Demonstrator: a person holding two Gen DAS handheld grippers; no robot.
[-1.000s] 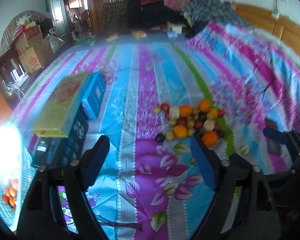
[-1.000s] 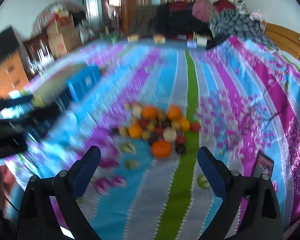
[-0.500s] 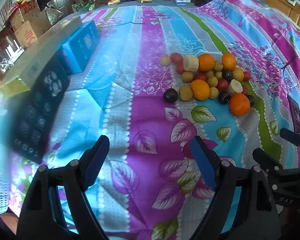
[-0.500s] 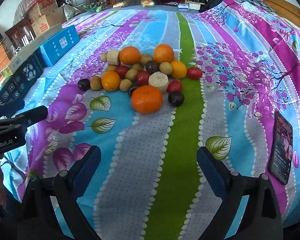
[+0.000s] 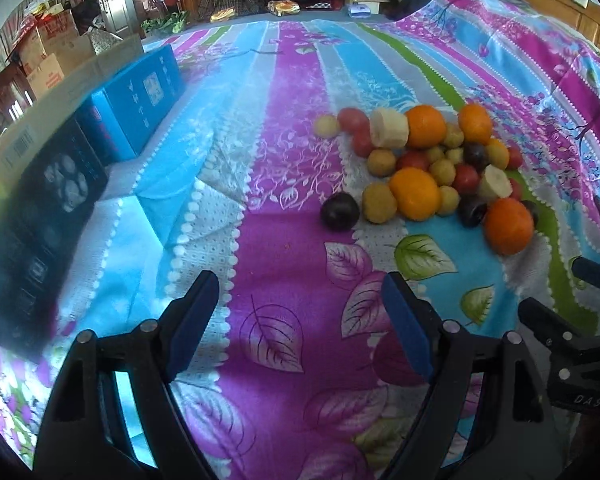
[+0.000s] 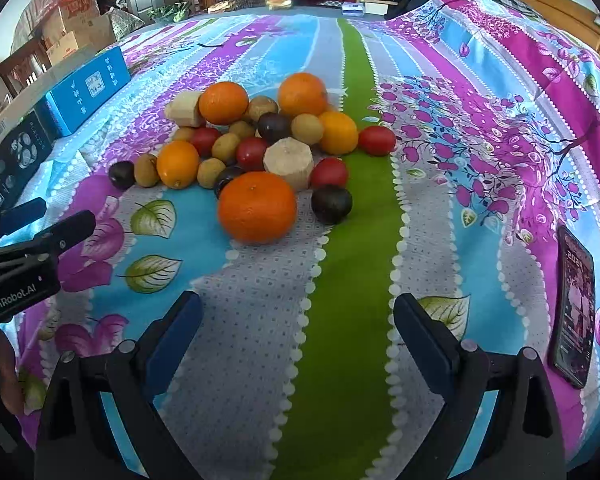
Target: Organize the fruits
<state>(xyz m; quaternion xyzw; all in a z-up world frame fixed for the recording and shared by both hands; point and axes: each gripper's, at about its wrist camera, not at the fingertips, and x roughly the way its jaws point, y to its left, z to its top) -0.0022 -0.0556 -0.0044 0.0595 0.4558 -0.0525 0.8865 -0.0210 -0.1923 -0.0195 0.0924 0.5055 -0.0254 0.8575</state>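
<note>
Fruits (image 6: 256, 148), round and glossy, lie heaped on the patterned bedspread (image 6: 352, 280).

Matt cloth bedspread (image 6: 340, 288); glossy phone (image 6: 574, 312)

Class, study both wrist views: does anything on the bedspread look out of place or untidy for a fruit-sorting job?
Yes. A phone lies alone near the bedspread's right edge, unrelated to the fruit. The fruit itself sits unsorted in one loose pile directly on the cloth, oranges, small red and dark fruits mixed. Both the left gripper and right gripper are open and empty.
</note>
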